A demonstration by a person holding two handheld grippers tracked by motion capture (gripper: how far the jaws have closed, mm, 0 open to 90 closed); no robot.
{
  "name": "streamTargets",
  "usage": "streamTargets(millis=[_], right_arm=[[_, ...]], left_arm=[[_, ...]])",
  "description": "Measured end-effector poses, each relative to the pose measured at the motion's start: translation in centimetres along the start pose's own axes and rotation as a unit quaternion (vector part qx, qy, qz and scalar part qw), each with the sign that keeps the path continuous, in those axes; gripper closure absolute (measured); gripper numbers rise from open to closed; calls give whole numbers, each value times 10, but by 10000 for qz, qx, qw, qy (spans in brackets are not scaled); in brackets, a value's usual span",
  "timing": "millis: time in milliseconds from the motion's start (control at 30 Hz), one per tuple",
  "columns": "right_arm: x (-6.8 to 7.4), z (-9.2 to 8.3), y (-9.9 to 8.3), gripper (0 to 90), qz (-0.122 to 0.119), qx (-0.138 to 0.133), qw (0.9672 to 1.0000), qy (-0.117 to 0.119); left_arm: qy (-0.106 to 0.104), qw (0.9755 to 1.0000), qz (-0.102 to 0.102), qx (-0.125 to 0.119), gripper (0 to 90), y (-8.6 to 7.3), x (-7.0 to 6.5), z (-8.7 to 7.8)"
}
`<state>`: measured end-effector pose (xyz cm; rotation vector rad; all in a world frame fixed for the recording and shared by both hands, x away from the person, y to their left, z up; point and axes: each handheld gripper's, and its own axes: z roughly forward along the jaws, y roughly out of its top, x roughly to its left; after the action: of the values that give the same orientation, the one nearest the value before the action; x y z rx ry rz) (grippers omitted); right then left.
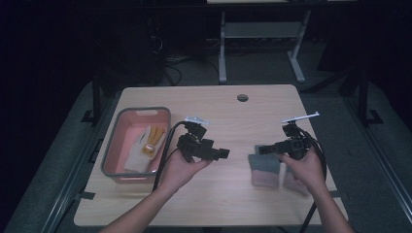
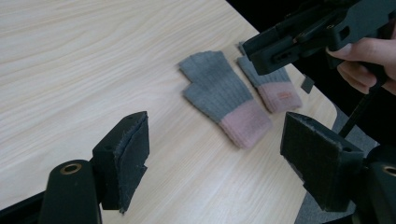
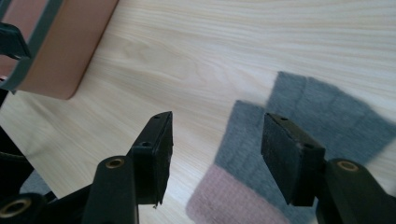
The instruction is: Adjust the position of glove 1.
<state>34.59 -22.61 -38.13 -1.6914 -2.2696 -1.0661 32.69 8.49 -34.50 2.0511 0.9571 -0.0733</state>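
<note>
In the high view, two hands are coming in from the bottom edge, each carrying a black gripper over a light wooden table (image 1: 209, 199). The left gripper (image 1: 223, 153) is sitting just left of the frame's centre, its jaws pointing toward the right side of the picture. The right gripper (image 1: 260, 149) is sitting right of centre, its jaws pointing left, so the two are facing one another with a bare strip of tabletop between them.

The jaws of the left gripper are standing wide apart and are gripping nothing; in the left gripper view the wood grain and both gloves are showing through the gap. The jaws of the right gripper are also standing open with nothing clamped; in the right gripper view the cuff end of the nearer glove is showing between the pads, lying on the table below them.

Two grey knitted gloves with pink cuffs are lying flat side by side on the right half of the table. The nearer glove (image 1: 264, 170) is lying just below the right gripper's tips, and the second glove (image 1: 293, 183) is lying partly under the right hand (image 1: 303, 167).

At the left of the high view, a pink basin with a grey rim (image 1: 111, 148) is holding a white and yellow work glove (image 1: 145, 145).
</note>
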Motion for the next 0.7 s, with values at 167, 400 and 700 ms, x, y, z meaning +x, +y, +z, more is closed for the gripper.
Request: streamTargets(millis=[167,400,700], right_arm=[[-7,-4,-8,438,31,-6,9999,-151],[-23,-8,-22,442,119,37,9994,-312],[-38,-12,-36,454,142,98,9985,-522]], left_arm=[[-71,10000,42,27,239,-1,-6,7],[-154,9998,91,48,238,-2,-14,18],[-228,9996,163,83,237,-3,-22,31]])
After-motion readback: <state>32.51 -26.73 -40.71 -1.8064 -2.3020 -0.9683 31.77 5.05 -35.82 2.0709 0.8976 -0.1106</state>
